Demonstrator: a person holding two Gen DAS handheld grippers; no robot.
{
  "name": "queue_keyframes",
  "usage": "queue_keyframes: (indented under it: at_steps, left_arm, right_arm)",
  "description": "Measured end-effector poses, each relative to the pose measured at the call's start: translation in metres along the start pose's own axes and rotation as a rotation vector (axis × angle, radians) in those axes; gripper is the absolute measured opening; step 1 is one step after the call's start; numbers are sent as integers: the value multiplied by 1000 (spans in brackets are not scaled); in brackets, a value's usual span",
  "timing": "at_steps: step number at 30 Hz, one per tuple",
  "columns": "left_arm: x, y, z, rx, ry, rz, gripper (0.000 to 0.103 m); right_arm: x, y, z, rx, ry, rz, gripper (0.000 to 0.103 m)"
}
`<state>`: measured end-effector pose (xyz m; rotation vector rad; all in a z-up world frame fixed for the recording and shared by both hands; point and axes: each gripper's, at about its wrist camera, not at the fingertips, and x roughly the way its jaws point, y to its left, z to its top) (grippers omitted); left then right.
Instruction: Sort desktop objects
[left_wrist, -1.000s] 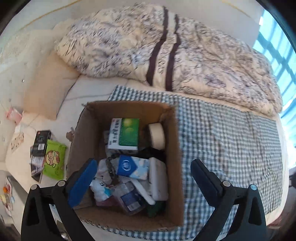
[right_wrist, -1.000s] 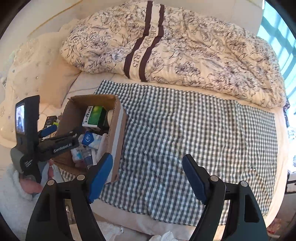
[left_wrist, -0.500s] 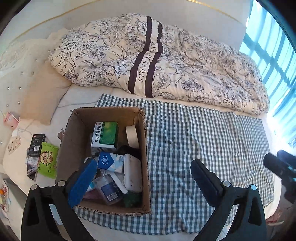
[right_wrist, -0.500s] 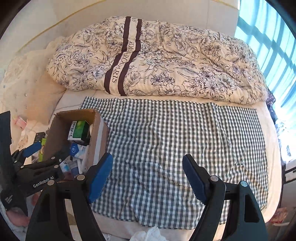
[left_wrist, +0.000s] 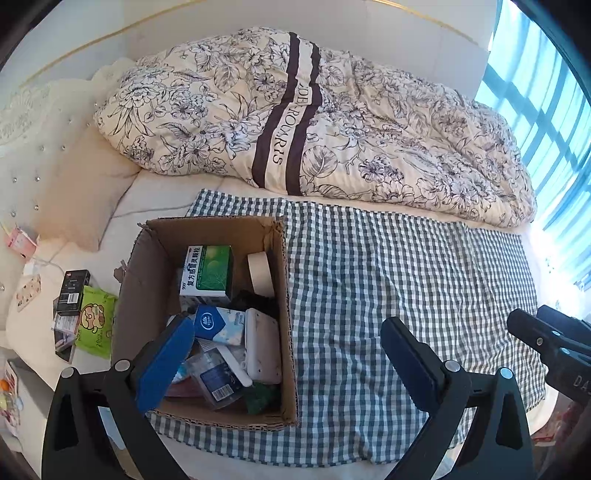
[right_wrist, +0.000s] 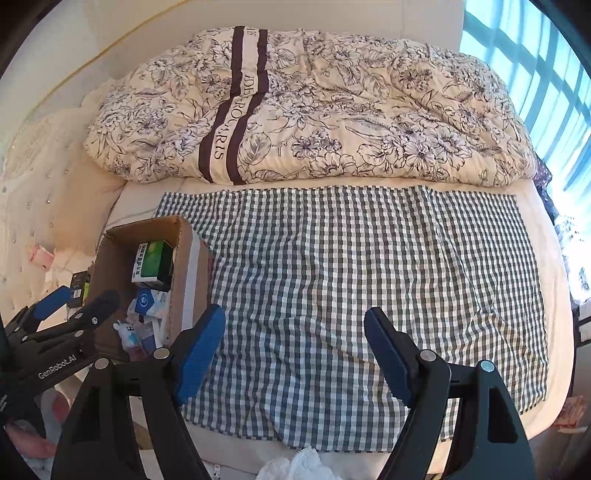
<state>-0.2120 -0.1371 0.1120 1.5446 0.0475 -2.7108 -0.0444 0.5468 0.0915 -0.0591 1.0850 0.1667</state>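
Tongs of both hands stand wide apart and hold nothing. Left tongs (left_wrist: 288, 365) hang over the near edge of the cardboard box (left_wrist: 286, 295), which sits at 9 o'clock on the checked cloth (left_wrist: 406, 277) spread over the bed. Inside the box: a green medicine carton (left_wrist: 207, 271) at 12 o'clock, a tape roll (left_wrist: 260, 273) at 1 o'clock, a blue tissue pack (left_wrist: 219, 325) at centre. Right tongs (right_wrist: 295, 356) hover above bare cloth, well apart from the box. Floral quilt (right_wrist: 314, 110) lies at 12 o'clock.
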Motion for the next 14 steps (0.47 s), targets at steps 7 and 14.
queue_keyframes:
  at_steps: [7,14]
  left_arm:
    - [6,1,1,-9,23,-21,103]
    - [12,0,-3,-21,37,-76,103]
  right_arm:
    - [6,-4,0,9,16,4,78]
    - [7,-7,1,7,24,-2,78]
